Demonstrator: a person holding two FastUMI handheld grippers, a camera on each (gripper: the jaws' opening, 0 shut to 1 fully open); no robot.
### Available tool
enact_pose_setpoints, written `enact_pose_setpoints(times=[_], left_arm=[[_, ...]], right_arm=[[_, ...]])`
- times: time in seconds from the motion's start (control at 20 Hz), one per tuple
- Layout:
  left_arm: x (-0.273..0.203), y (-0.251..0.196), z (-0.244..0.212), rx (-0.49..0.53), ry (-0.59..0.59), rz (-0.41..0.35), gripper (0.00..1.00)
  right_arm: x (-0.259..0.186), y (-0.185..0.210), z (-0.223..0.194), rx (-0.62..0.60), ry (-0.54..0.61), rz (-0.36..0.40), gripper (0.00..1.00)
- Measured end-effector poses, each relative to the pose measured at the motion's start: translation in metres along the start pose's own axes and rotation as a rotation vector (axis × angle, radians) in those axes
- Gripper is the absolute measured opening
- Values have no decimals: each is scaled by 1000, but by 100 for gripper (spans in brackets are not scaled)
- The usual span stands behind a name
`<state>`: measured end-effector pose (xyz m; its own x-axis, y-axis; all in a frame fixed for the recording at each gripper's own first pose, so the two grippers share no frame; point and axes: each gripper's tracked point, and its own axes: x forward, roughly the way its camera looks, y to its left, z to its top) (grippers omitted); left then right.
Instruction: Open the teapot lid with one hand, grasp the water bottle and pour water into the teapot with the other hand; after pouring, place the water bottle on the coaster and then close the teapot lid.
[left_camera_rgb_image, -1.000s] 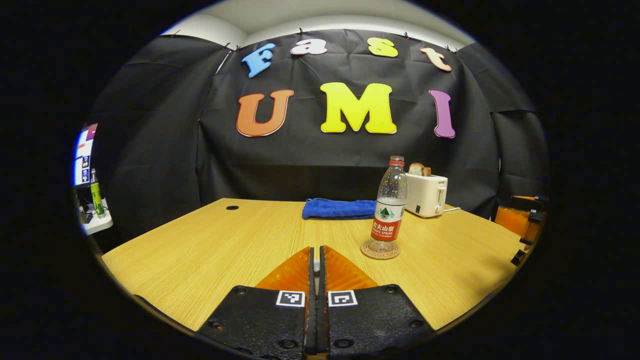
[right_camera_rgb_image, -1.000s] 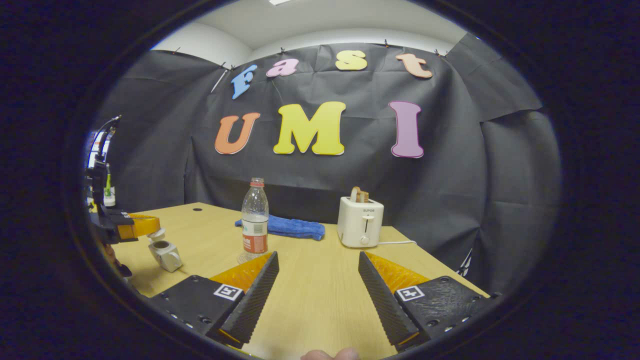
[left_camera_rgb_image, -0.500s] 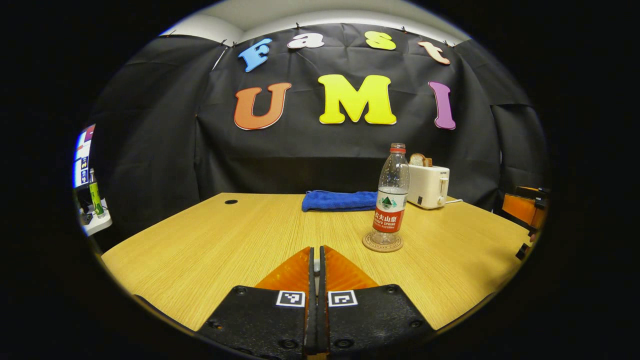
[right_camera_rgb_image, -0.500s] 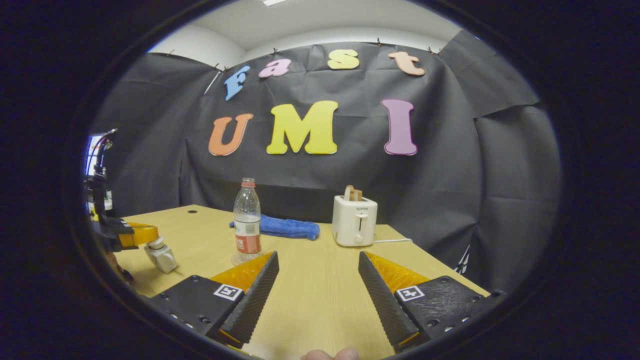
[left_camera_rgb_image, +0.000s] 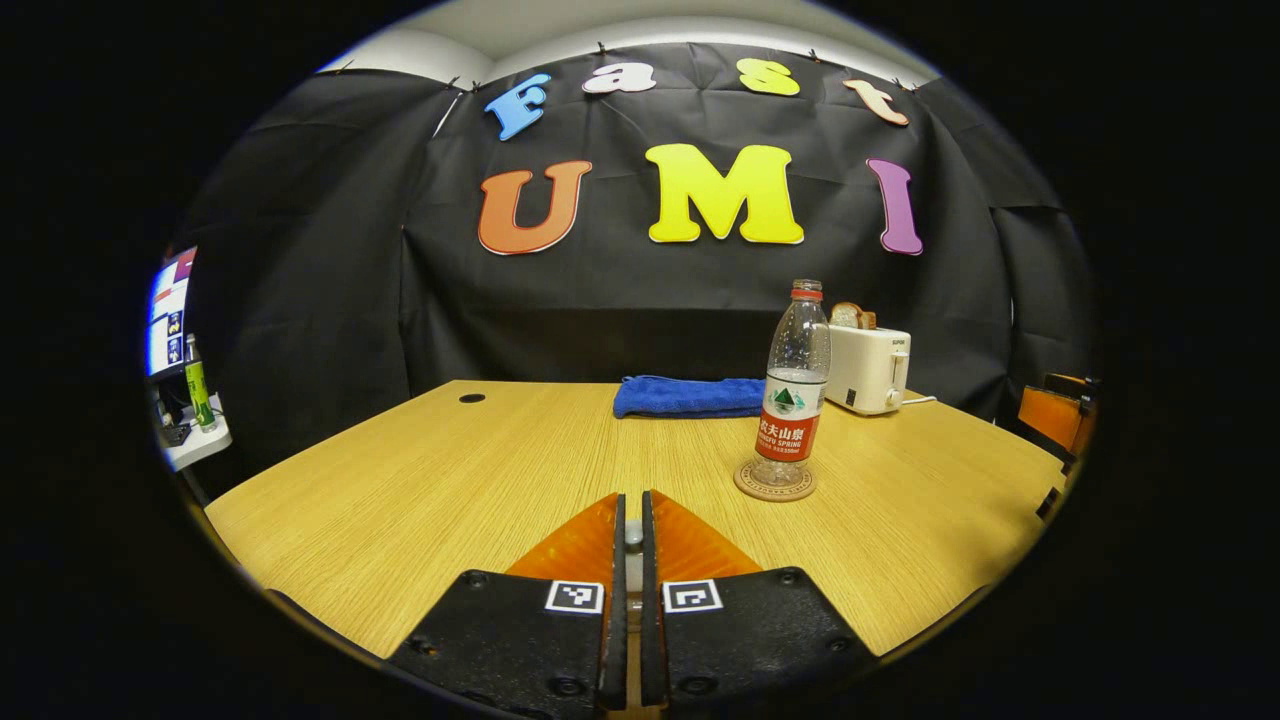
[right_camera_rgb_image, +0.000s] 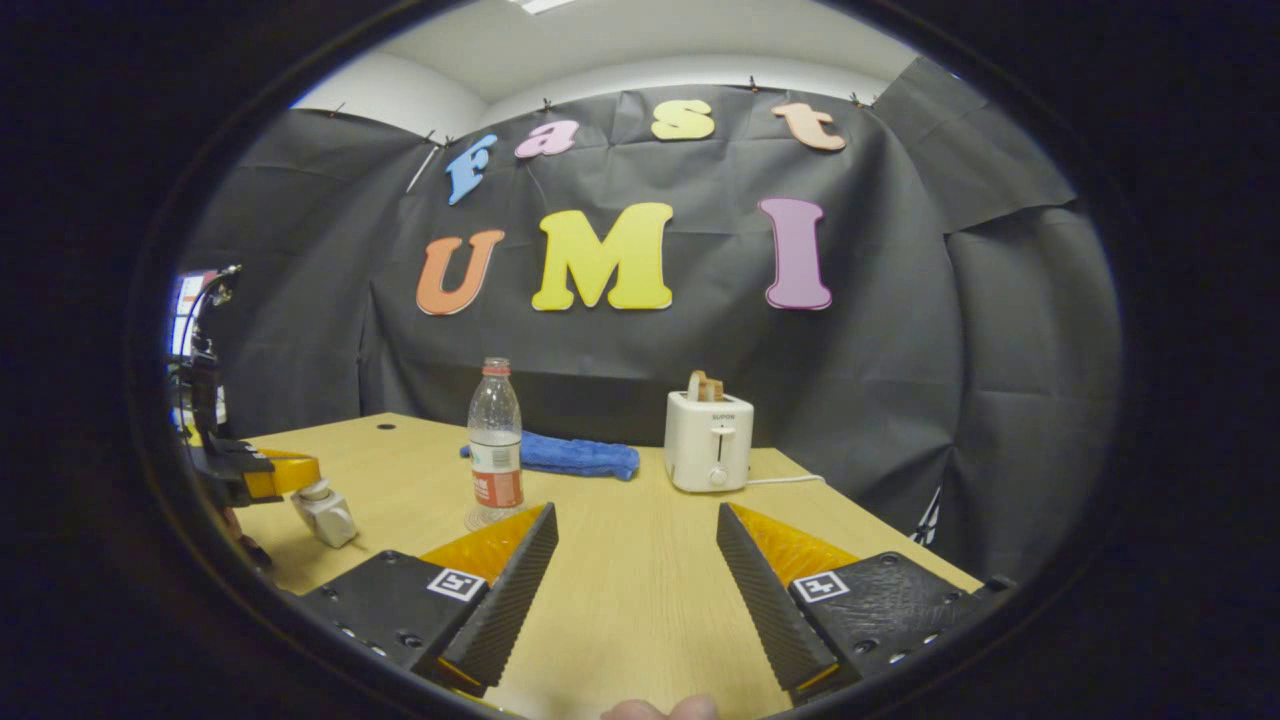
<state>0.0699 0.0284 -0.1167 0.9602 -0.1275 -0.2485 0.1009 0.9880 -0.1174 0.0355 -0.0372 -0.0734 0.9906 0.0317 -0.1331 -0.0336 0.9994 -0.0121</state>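
Note:
The clear water bottle (left_camera_rgb_image: 795, 400) with a red label stands upright on a round coaster (left_camera_rgb_image: 745, 486), to the right of my left gripper (left_camera_rgb_image: 630, 497). That gripper is shut on the teapot lid, whose small pale knob (left_camera_rgb_image: 628, 535) shows between the jaws. In the right gripper view, the left gripper (right_camera_rgb_image: 285, 470) sits at the far left over the small silver teapot (right_camera_rgb_image: 330, 520), with the lid (right_camera_rgb_image: 316, 491) resting on it. My right gripper (right_camera_rgb_image: 636, 512) hovers open and empty over the table, right of the bottle (right_camera_rgb_image: 495, 440).
A folded blue towel (left_camera_rgb_image: 690, 395) lies at the back of the wooden table (left_camera_rgb_image: 450, 470). A white toaster (right_camera_rgb_image: 710, 440) with bread stands at the back right, its cord trailing right. A fingertip (right_camera_rgb_image: 660, 708) shows at the bottom edge.
The left gripper has brought the lid down from above the open teapot onto it. Its jaws now stand a hair wider. The bottle and right gripper have stayed put.

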Motion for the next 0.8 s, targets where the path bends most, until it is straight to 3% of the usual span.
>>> enact_pose_setpoints(times=[0.2, 0.3, 0.45, 0.8], left_arm=[[-1, 0, 1, -5, 1, 7, 10], [-6, 4, 9, 4, -19, 33, 32], [-19, 11, 42, 0, -94, 86, 96], [-70, -25, 109, -21, -228, 74, 96]], right_arm=[[-2, -4, 0, 9, -1, -6, 95], [-3, -4, 3, 10, -10, -9, 95], [-2, -1, 10, 32, -20, -14, 97], [-24, 13, 48, 62, -86, -15, 95]])
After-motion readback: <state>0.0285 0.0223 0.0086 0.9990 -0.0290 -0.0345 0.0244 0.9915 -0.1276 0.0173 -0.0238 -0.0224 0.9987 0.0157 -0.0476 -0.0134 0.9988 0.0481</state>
